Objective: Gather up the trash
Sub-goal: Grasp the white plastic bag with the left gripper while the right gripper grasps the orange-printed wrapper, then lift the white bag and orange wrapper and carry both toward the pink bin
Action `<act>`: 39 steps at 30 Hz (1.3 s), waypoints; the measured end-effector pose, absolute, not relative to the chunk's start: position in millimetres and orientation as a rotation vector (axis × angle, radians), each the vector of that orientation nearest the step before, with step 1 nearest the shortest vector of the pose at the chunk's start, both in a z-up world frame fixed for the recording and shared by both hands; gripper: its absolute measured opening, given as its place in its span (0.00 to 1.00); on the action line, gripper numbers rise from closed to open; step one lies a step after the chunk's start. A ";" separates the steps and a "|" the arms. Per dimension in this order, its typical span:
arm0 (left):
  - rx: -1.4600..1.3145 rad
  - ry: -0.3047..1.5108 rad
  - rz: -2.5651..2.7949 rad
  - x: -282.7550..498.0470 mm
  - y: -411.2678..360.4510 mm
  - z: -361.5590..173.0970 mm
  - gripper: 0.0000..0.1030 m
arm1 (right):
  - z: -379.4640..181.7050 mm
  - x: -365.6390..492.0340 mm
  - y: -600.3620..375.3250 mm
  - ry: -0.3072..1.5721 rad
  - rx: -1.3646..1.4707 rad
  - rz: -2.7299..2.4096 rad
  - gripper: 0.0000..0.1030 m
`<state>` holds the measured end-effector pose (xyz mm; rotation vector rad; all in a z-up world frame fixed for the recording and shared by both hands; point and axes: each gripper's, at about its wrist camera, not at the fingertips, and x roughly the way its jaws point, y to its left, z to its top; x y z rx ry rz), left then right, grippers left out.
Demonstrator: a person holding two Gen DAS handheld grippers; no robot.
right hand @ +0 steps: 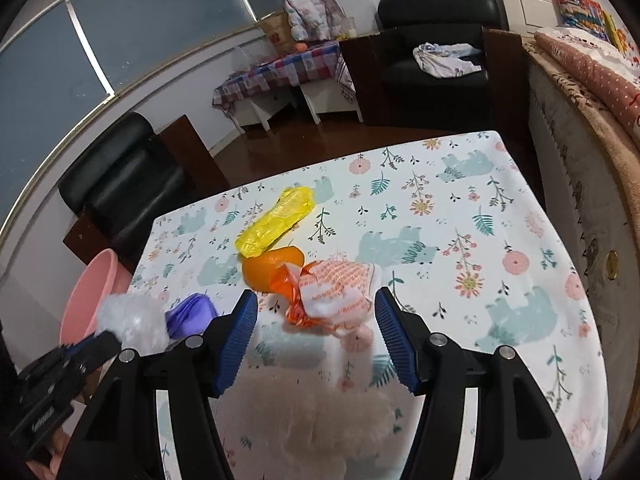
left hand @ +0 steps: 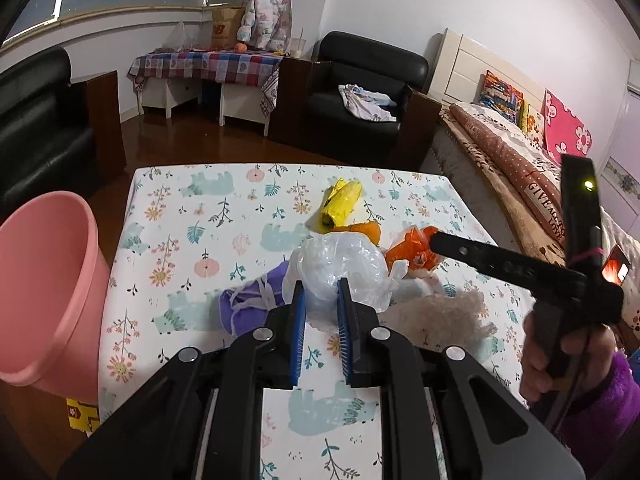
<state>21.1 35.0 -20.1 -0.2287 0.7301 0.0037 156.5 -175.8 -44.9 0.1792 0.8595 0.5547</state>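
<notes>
My left gripper (left hand: 321,286) is shut on a crumpled clear plastic bag (left hand: 340,264), which also shows in the right wrist view (right hand: 134,322). A purple wrapper (left hand: 252,300) lies just left of it. My right gripper (right hand: 316,312) is open, its jaws on either side of an orange-and-white wrapper (right hand: 336,296) without touching it; the wrapper also shows in the left wrist view (left hand: 412,250). An orange peel (right hand: 272,270) and a yellow plastic wrapper (right hand: 276,222) lie just beyond. A pink bin (left hand: 44,292) stands off the table's left edge.
The table (left hand: 192,216) has a floral cloth. A fuzzy beige tuft (left hand: 436,316) lies at the near right. A bed (left hand: 520,168) runs along the right side. Black armchairs (left hand: 360,92) and a checked-cloth side table (left hand: 208,66) stand behind.
</notes>
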 end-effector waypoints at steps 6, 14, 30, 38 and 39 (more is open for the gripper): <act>-0.229 0.731 -0.009 19.5 32.3 -21.2 0.14 | -56.2 161.8 -175.7 0.903 0.202 0.546 0.38; -0.233 0.721 -0.022 14.6 32.0 -18.0 0.14 | -49.6 143.9 -188.2 0.880 0.236 0.538 0.35; -0.252 0.694 0.012 -4.9 39.9 -10.6 0.14 | -10.0 83.3 -188.8 0.784 0.242 0.601 0.35; -0.248 0.681 0.047 -16.0 45.0 -6.6 0.14 | -2.5 58.4 -176.1 0.776 0.209 0.636 0.35; -0.249 0.680 0.051 -17.3 46.1 -6.3 0.14 | -1.3 55.2 -174.0 0.774 0.202 0.641 0.35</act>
